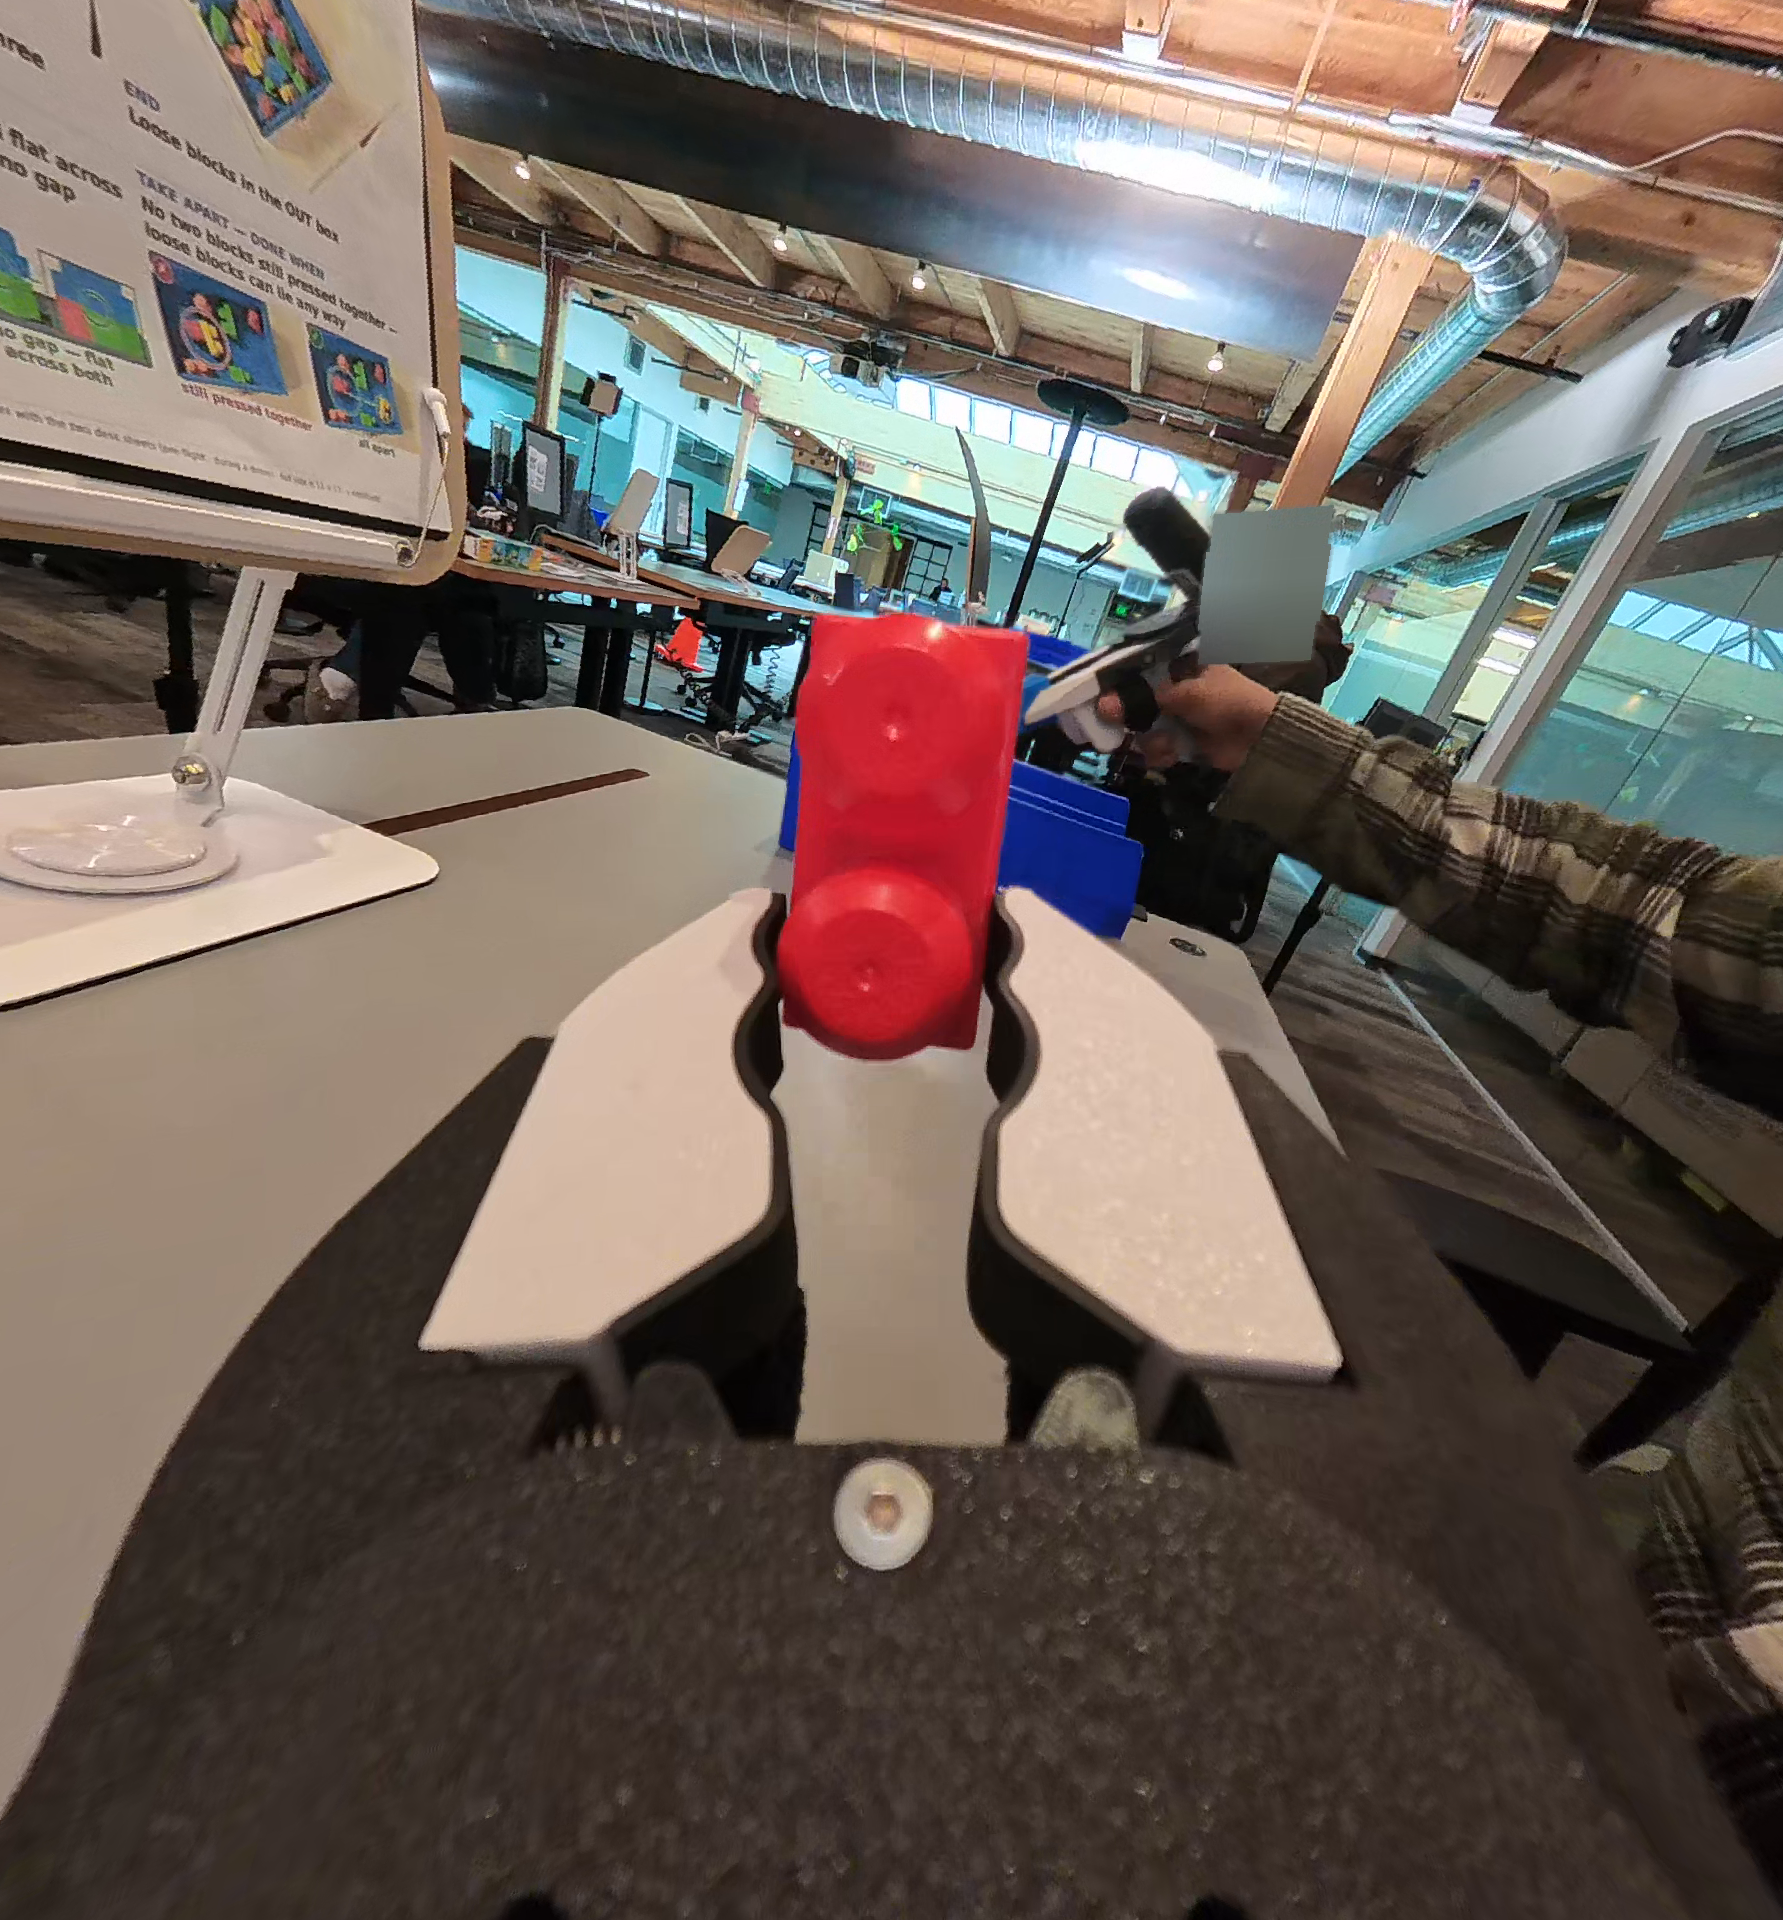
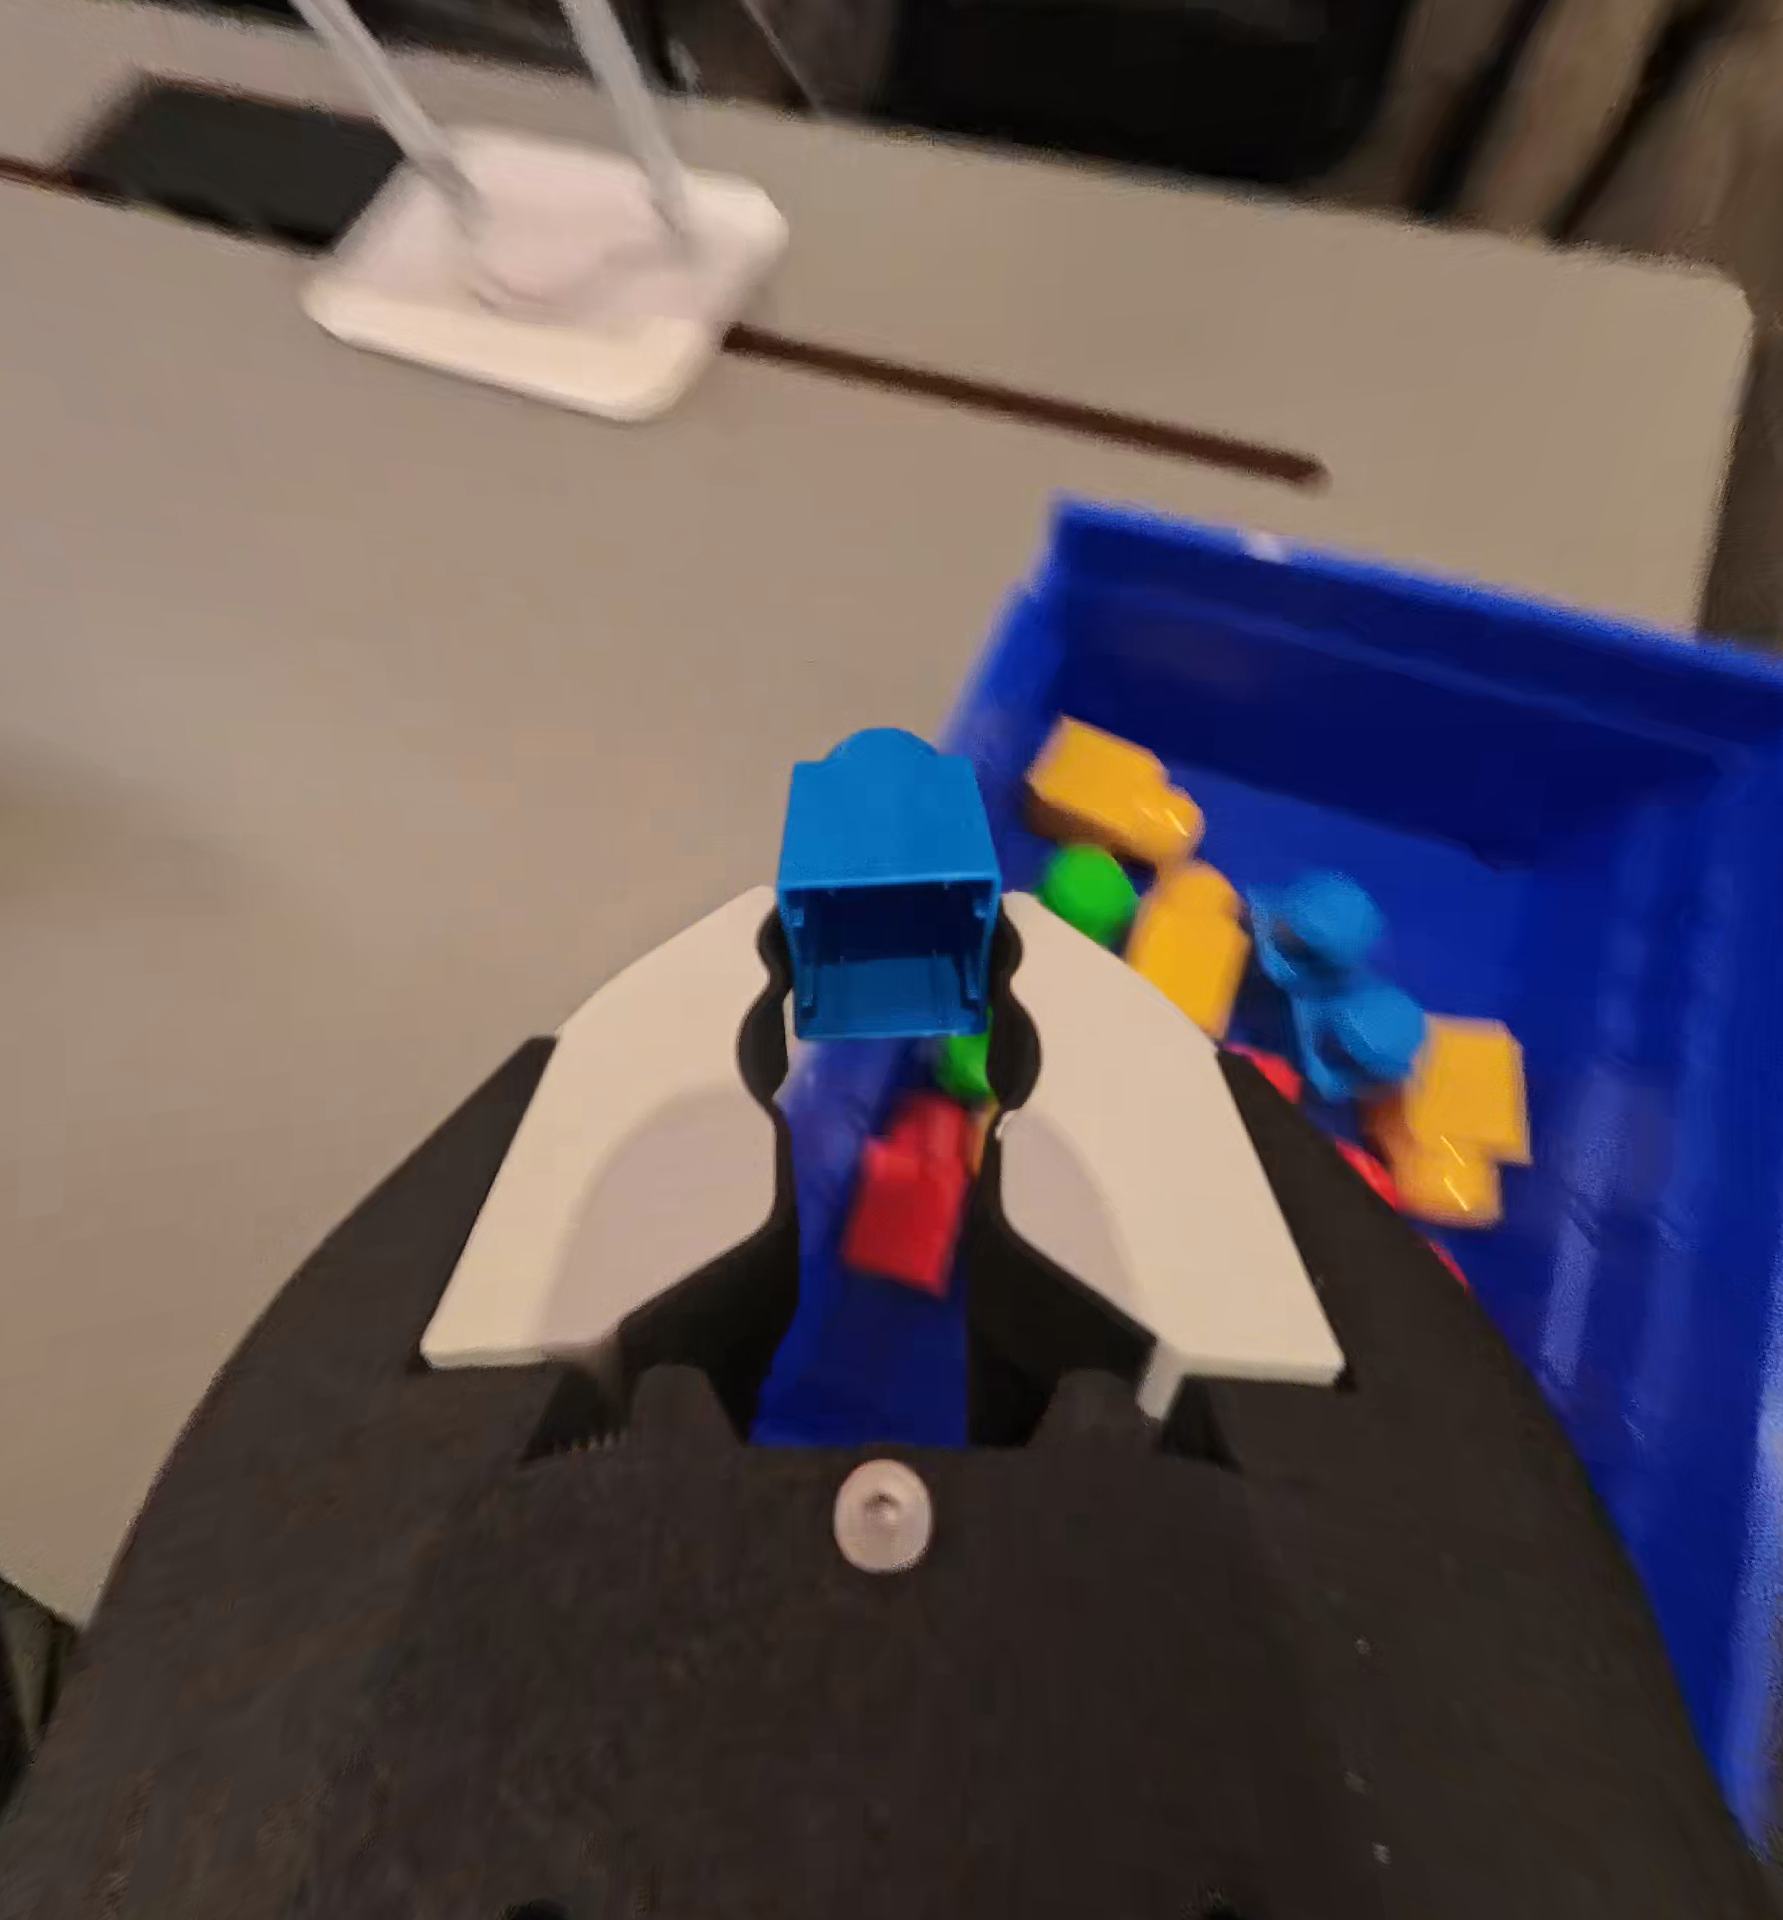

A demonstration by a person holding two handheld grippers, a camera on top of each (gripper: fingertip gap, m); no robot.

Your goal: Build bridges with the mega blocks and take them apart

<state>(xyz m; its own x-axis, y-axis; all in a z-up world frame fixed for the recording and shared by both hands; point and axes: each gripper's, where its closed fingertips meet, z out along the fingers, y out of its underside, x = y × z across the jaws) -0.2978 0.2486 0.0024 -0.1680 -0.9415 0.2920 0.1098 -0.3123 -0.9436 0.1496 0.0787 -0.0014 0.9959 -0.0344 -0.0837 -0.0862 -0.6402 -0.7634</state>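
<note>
My left gripper [image 1: 882,961] clamps the red block [image 1: 902,821] mid-frame, my right gripper [image 2: 892,971] pinches a blue block [image 2: 887,883] left of the blue bin [image 2: 1489,665]; both look light, rigid, slick, so grip flat sidewalls.

I see a grey table [image 2: 451,644] with a dark slot [image 2: 1022,416] across it, carrying a white stand base [image 2: 554,301] at the far side and a blue bin [image 2: 1645,831] near its right edge
</note>
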